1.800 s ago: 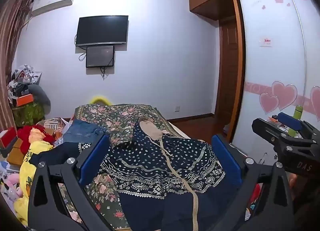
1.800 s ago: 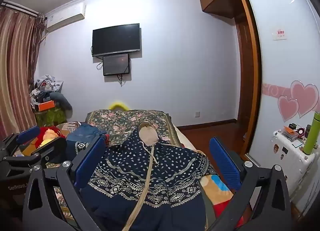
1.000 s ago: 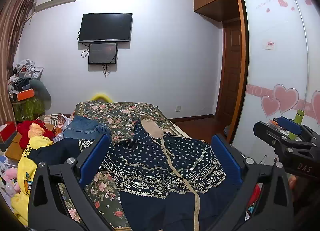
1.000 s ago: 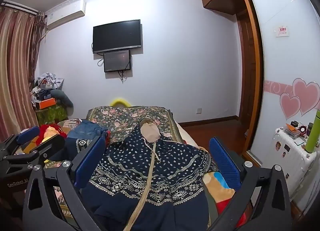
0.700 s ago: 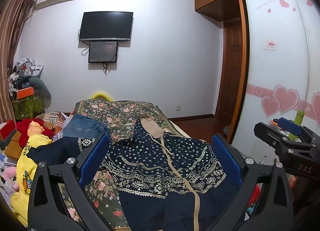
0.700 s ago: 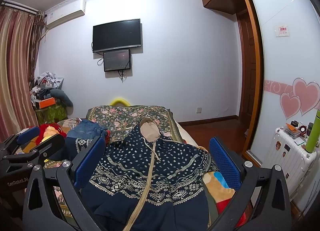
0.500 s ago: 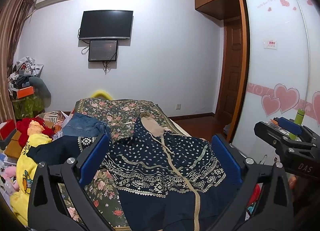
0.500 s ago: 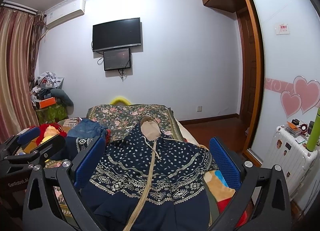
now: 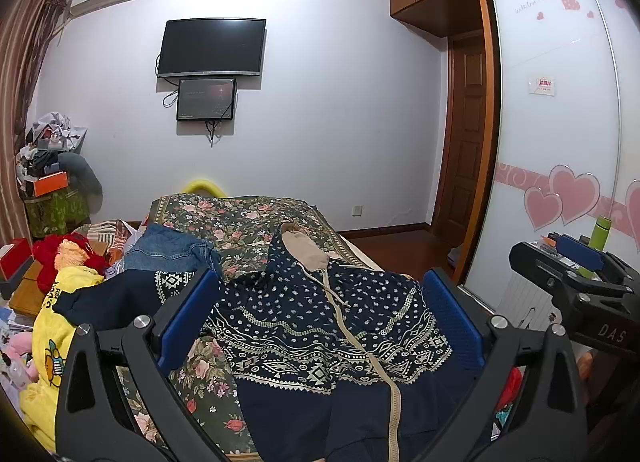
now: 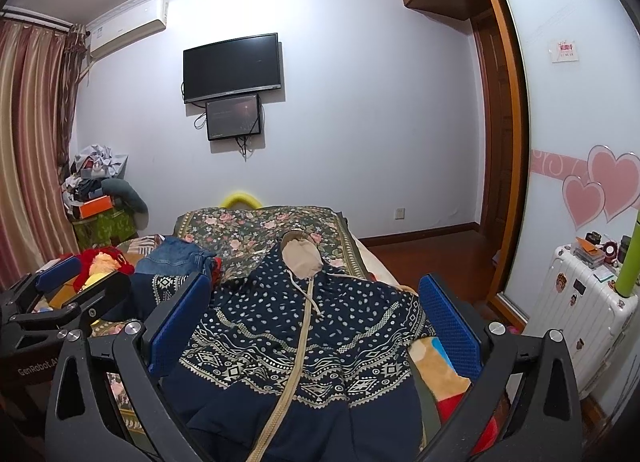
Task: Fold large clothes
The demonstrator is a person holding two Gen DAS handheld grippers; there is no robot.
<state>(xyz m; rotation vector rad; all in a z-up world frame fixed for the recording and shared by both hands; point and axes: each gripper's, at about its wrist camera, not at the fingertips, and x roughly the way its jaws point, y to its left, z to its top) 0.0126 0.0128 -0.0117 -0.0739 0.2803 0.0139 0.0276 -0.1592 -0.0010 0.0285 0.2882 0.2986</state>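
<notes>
A: Blue hoodie (image 9: 320,326), with white dots, lies flat on the bed (image 9: 224,218), zip up, hood toward the TV (image 9: 212,48).

B: Did anything change?

A: Only a little. Both views tipped up a bit. The hoodie did not move.

B: So no fold yet?

A: None. I think the folding has not begun.

B: And the grippers?

A: Left gripper (image 9: 320,322) and right gripper (image 10: 316,326) hang over the hoodie, fingers wide apart, holding nothing.

B: What's near the bed?

A: Jeans (image 9: 168,250) beside the hoodie, toys beside the bed, a suitcase (image 10: 580,310) on the other side.
</notes>
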